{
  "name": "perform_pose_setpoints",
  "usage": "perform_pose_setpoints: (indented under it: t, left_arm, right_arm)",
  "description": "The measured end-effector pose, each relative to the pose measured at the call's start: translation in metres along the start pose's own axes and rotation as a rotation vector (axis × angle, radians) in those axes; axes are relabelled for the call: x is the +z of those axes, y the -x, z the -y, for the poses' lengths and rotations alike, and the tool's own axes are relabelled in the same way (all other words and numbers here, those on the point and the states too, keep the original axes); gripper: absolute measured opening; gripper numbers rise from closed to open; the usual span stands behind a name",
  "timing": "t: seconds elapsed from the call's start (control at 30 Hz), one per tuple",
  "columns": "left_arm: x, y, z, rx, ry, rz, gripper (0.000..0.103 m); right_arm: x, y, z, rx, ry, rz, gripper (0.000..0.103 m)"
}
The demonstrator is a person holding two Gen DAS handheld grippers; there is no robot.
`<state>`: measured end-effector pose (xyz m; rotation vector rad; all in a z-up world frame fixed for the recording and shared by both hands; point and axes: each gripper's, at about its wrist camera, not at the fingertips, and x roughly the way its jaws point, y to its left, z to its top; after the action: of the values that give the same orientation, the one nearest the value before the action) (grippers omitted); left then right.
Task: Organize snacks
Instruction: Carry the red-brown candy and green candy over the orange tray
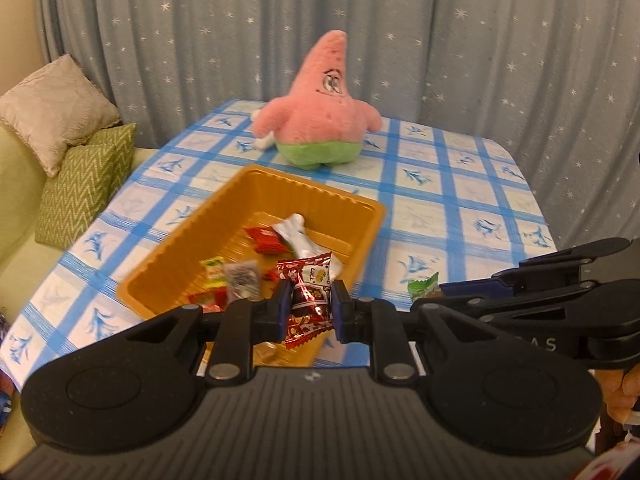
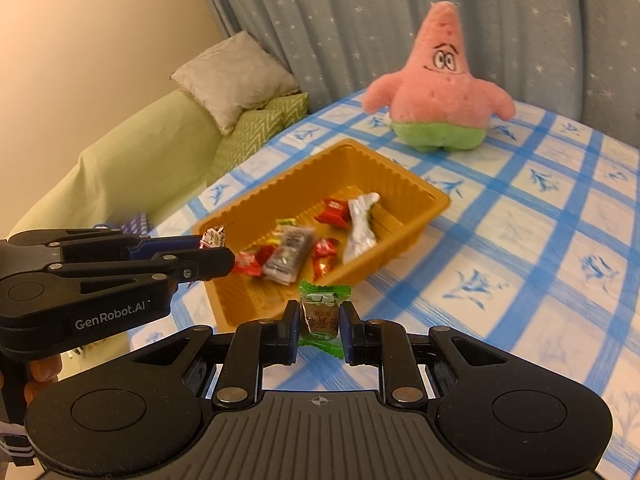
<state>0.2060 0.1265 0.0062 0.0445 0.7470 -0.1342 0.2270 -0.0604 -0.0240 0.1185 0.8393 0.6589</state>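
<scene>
Left wrist view: the left gripper (image 1: pixel 310 306) fills the lower frame, its blue-padded jaws pinching a red foil snack packet with white print (image 1: pixel 308 300) at centre frame, above the near end of the tray.
Right wrist view: the right gripper (image 2: pixel 320 326) pinches a green-ended wrapped candy with a brown label (image 2: pixel 322 314) at lower centre, over the tablecloth just short of the tray's near wall.
Tray: an orange ribbed plastic tray (image 2: pixel 420 190) sits on the blue-and-white checked tablecloth (image 2: pixel 540 240), mid frame in both views.
Tray contents: a silver foil packet (image 2: pixel 360 226), a red wrapper (image 2: pixel 334 210) beside it, a grey printed packet (image 2: pixel 290 254) and further red and yellow wrappers, some blurred.
Plush: a pink star-shaped plush toy with green shorts (image 2: pixel 436 96) stands upright at the far side of the table, upper right in the right wrist view, well apart from the tray.
Background: a pale star-printed curtain (image 1: pixel 480 40); a beige cushion (image 1: pixel 48 108) and a green zigzag cushion (image 1: pixel 84 184) at the left edge.
</scene>
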Motion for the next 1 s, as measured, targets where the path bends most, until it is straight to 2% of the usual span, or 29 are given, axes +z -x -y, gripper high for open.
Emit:
perform_pose_setpoints:
  t: [0.43, 1.0]
  left_arm:
    - [0.024, -0.032, -0.042, 0.025, -0.013, 0.003, 0.019]
    - [0.050, -0.090, -0.062, 0.023, -0.036, -0.034, 0.019]
  right_arm:
    - [0.043, -0.039, -0.011, -0.022, 0.031, 0.019, 0.021]
    - [0.080, -0.094, 0.018, -0.098, 0.054, 0.008, 0.021]
